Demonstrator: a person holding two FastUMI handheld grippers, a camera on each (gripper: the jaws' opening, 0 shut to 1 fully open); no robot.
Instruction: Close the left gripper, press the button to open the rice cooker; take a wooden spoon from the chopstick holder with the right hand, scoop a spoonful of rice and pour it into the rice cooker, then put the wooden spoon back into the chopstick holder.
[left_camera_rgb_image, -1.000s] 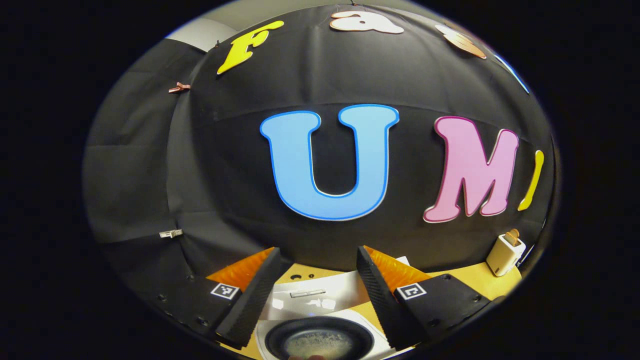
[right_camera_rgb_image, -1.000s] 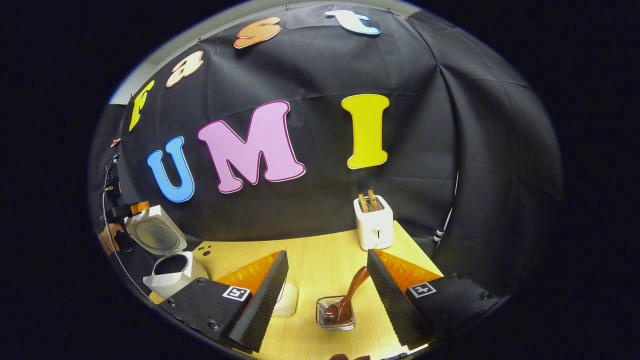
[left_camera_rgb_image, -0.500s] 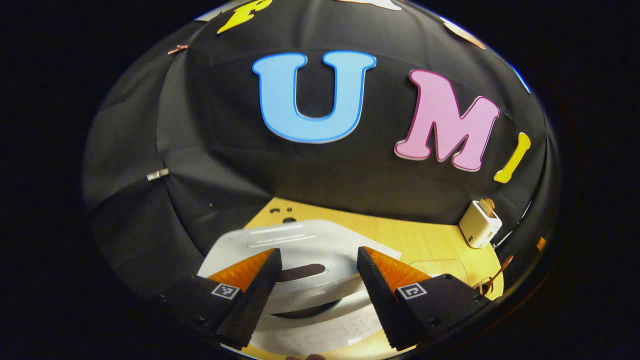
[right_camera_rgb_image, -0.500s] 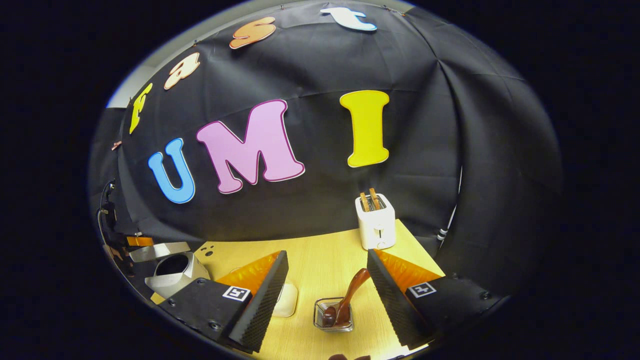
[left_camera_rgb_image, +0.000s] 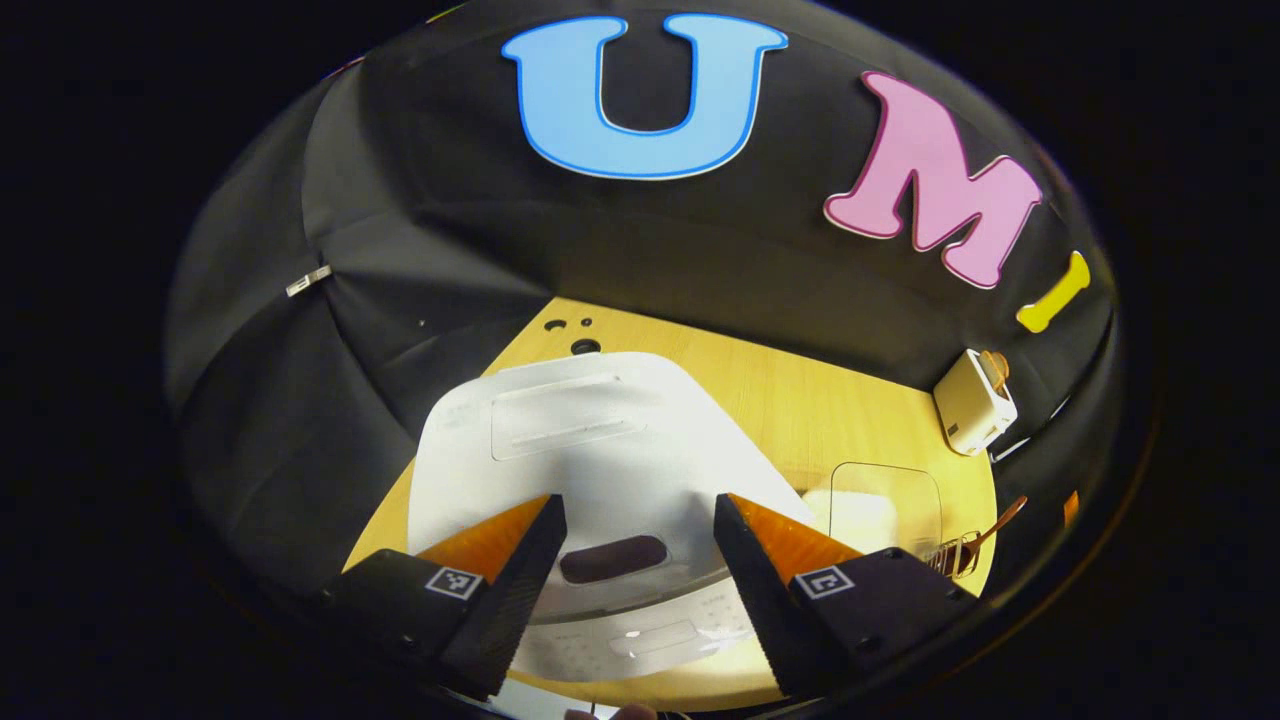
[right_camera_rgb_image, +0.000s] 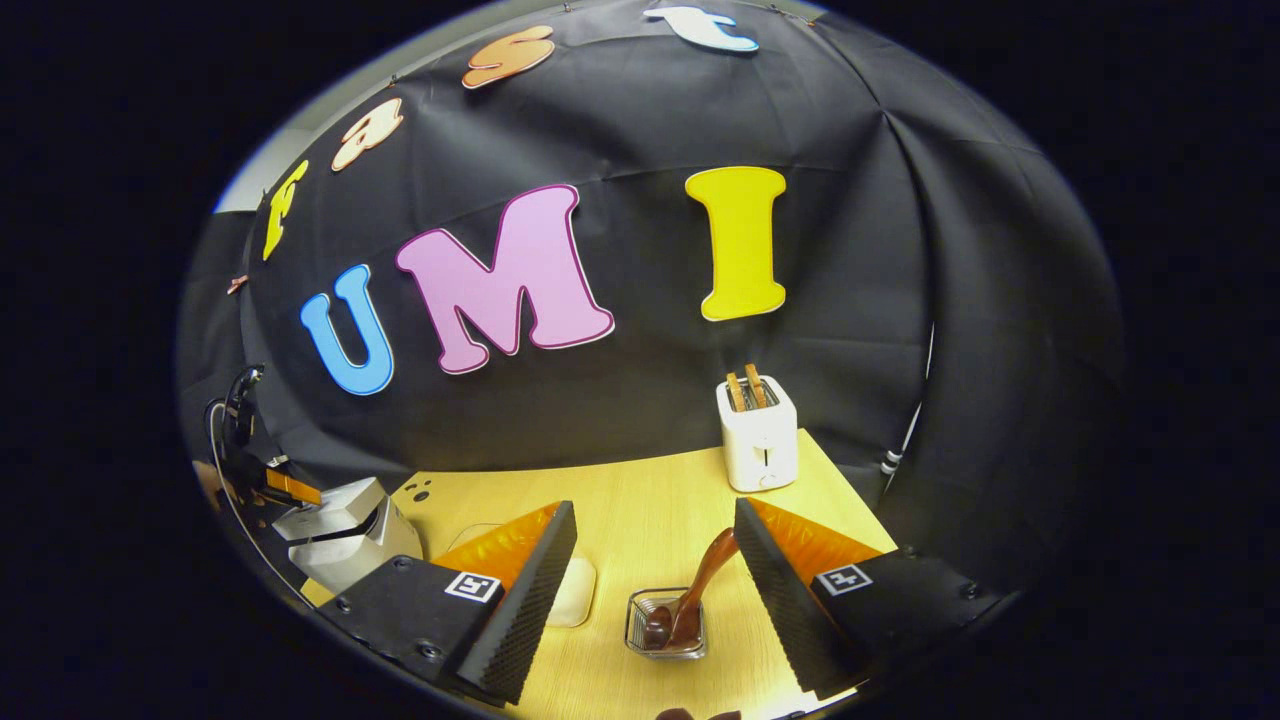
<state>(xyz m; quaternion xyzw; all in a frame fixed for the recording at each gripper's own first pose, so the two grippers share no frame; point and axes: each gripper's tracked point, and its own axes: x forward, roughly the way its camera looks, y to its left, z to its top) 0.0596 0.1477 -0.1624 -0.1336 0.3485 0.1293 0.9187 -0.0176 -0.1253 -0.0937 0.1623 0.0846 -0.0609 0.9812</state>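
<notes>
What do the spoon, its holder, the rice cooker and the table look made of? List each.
Spoon: dark glossy wood, judging by its brown sheen.
Holder: probably clear glass or plastic; the spoon bowl shows through it.
Rice cooker: smooth matte white plastic, apparently.
Table: pale wood or wood-look laminate, with faint grain lines.

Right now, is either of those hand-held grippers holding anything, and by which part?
Nothing is held. The left hand-held gripper is open over the rice cooker; the right hand-held gripper is open near the wooden spoon, which rests in its holder.

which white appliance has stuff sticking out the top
The toaster by the wall: two brown slices poke from its slots. The rice cooker has its lid down.
</notes>
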